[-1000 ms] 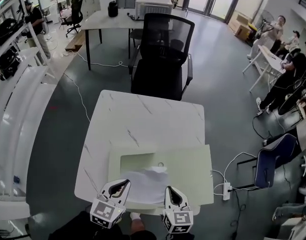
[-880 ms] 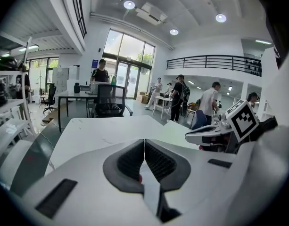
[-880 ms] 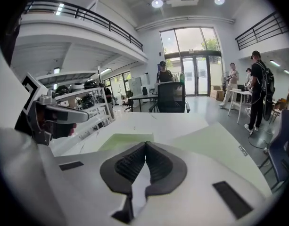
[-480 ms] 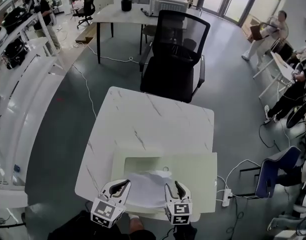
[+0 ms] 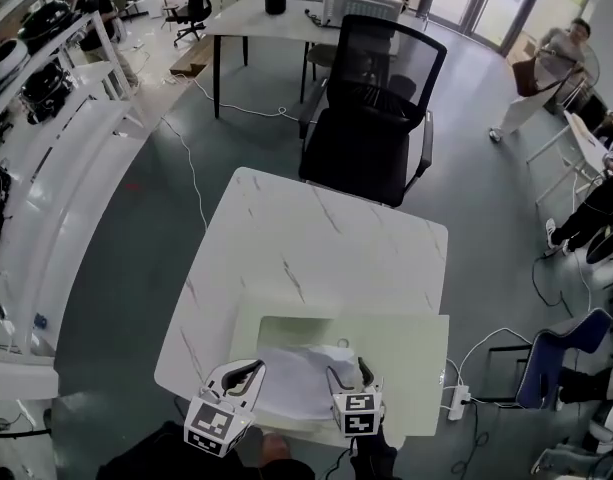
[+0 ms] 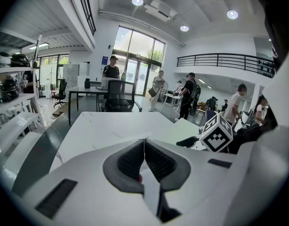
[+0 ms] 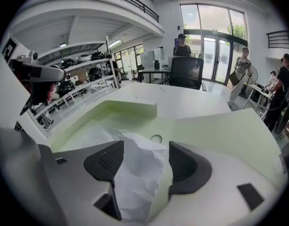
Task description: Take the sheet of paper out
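White crumpled sheet of paper (image 7: pixel 135 173) on a pale green folder (image 5: pixel 411 353), lower centre of the head view.

The sheet is seen lying on the folder at the near edge of the desk (image 5: pixel 306 238). Its creased hump stands between the fingers (image 7: pixel 106 161) of the right gripper (image 5: pixel 348 370), which are opening and are not pressed on it. The left gripper (image 6: pixel 144 142) is held at the sheet's left edge with its fingers together; whether a corner is pinched there cannot be told. The paper is judged light, limp and easily torn. It is best taken at the raised fold or a free edge, gripped gently and lifted clear without the folder being dragged.
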